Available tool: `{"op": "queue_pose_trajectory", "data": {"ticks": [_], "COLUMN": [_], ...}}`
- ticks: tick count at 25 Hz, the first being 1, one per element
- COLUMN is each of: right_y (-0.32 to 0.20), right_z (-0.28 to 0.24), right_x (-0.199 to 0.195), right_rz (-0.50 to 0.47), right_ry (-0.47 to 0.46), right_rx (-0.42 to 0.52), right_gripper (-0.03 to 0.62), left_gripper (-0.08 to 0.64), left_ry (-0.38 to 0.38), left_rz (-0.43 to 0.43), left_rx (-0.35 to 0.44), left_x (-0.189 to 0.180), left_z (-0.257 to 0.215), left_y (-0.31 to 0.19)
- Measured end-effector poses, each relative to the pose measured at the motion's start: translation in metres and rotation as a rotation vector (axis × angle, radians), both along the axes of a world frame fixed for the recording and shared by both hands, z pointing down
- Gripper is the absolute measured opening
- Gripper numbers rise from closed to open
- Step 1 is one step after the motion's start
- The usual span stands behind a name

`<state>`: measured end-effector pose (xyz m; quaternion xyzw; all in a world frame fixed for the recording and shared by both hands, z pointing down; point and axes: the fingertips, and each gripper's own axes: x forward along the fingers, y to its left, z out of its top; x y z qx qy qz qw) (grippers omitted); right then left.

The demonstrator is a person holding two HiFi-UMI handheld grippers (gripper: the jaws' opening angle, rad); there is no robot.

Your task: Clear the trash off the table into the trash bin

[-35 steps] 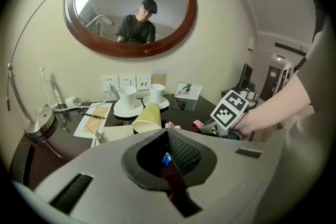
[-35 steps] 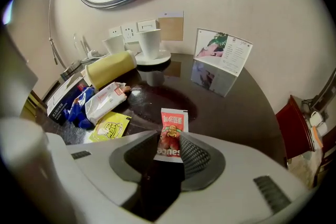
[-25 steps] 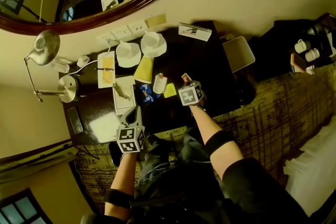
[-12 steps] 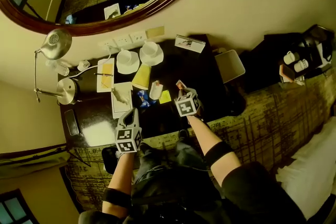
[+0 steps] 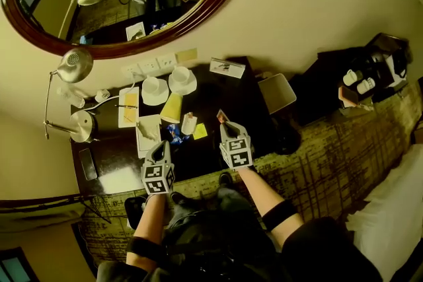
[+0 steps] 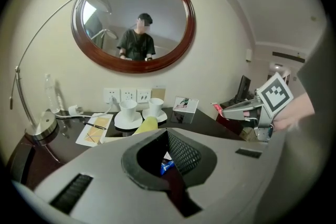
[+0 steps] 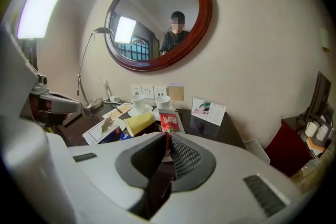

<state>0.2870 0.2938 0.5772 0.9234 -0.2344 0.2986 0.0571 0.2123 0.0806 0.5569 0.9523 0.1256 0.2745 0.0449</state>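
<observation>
My right gripper [image 5: 225, 124] hangs above the dark table's [image 5: 251, 102] right half, shut on a small red packet [image 5: 221, 116]. In the right gripper view the packet [image 7: 169, 123] stands upright between the pads. My left gripper [image 5: 160, 148] hovers shut and empty over the table's near edge. On the table lie a tipped yellow paper cup [image 5: 172, 107], a small white crumpled cup [image 5: 189, 123], a blue wrapper [image 5: 174, 135] and a yellow note [image 5: 200, 131]. A white trash bin [image 5: 277, 92] stands on the floor just right of the table.
Two white cups on saucers [image 5: 154, 90] stand at the table's back, with a picture card [image 5: 227, 67] to their right. A notepad [image 5: 148, 135], a pen on paper [image 5: 128, 105] and a desk lamp [image 5: 82, 125] fill the left side. A round mirror [image 5: 198, 10] hangs above.
My right gripper has risen off the table with the red packet in it. My left gripper has lifted slightly. The head view has tilted, bringing more of the mirror into view.
</observation>
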Motion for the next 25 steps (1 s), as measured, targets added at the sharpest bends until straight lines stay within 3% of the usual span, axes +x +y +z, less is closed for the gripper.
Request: {"op": "queue_pose_trajectory", "data": {"ticks": [6,11,19,25], "right_y": [-0.01,-0.061,-0.211,-0.332], "right_z": [-0.015,-0.017,-0.027,-0.03], "right_x": [-0.016,-0.021,-0.059,-0.132], "right_rz": [-0.028,-0.168,-0.541,-0.864], "right_ry": [0.032,0.03,0.03,0.01], "right_rx": [0.046,0.061,0.107,0.136], "right_gripper": [0.043,0.043,0.043,0.043], "left_gripper": [0.002,0.002,0.002,0.002], "left_ry": [0.016,0.02,0.011,-0.008], "left_rz": [-0.014,-0.101,-0.391,-0.663], "left_rx": [0.008,0.024,0.06,0.082], "left_x": [0.001,-0.014,-0.087,-0.182], "left_z": [-0.004,-0.004,-0.011,-0.014], "left_y": [-0.002,-0.031,-0.132,-0.21]}}
